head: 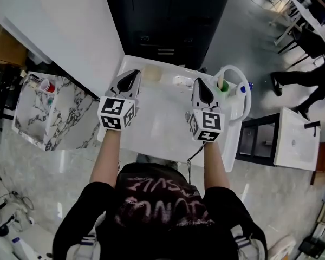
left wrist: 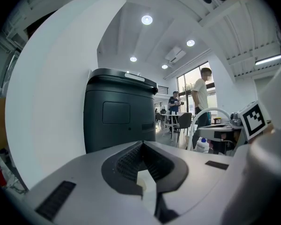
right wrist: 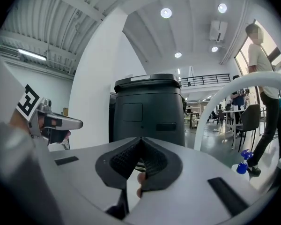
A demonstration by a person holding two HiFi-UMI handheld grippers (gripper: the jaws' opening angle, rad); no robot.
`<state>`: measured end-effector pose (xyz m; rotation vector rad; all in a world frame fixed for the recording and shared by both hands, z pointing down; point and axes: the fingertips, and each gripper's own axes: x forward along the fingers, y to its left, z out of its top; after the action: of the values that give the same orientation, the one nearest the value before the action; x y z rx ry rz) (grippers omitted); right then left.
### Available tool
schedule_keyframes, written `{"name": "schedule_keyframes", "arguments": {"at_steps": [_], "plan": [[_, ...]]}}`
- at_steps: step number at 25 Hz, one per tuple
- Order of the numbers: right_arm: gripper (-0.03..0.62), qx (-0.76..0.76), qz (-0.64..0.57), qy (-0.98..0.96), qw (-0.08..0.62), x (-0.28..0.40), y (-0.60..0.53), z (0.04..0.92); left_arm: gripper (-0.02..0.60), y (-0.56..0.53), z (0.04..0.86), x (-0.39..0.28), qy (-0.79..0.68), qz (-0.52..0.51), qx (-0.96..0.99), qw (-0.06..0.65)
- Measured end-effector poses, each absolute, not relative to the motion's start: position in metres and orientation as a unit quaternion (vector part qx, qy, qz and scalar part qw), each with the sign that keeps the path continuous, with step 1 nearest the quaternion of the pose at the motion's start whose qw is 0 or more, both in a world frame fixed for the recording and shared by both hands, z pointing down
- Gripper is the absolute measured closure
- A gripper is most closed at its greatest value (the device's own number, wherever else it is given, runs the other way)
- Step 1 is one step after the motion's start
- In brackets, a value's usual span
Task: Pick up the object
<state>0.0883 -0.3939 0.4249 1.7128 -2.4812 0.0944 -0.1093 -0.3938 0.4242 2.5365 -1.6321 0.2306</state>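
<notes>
left gripper (head: 134,73): jaws shut, empty, above table (head: 162,129) | likely target: beige item (head: 151,72), 3 o'clock of its tips, at far edge | right gripper (head: 198,83): shut, empty; green cup (head: 222,85) at 3 o'clock | risk: unopened jaws could push the item off the edge

The person reaches both arms out ahead, the bare left forearm (head: 105,158) and right forearm (head: 216,164) roughly parallel and well apart, each hand hidden behind its gripper's marker cube. The left gripper (head: 134,73) points forward and close to level, and its two dark jaws meet at the tips with nothing gripped between them. The right gripper (head: 199,83) lies beside it in the same pose, slightly nearer the body in the head view, its jaws likewise closed tip to tip on nothing.
</notes>
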Motion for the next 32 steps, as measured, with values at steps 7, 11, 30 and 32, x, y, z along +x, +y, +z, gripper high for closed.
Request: {"name": "schedule_keyframes", "arguments": {"at_steps": [7, 11, 30, 32], "plan": [[0.580, 0.570, 0.032, -0.818, 0.072, 0.086, -0.405, 0.429, 0.565, -0.412, 0.433, -0.103, -0.521, 0.088, 0.847, 0.058], [0.580, 0.566, 0.033, -0.820, 0.074, 0.086, -0.413, 0.426, 0.565, -0.424, 0.450, -0.092, -0.502, 0.105, 0.856, 0.065], [0.580, 0.598, 0.033, -0.796, 0.084, 0.107, -0.448, 0.434, 0.444, -0.466, 0.608, -0.042, -0.371, 0.293, 0.873, 0.118], [0.580, 0.601, 0.036, -0.794, 0.085, 0.109, -0.450, 0.437, 0.419, -0.469, 0.622, -0.040, -0.360, 0.313, 0.871, 0.118]]}}
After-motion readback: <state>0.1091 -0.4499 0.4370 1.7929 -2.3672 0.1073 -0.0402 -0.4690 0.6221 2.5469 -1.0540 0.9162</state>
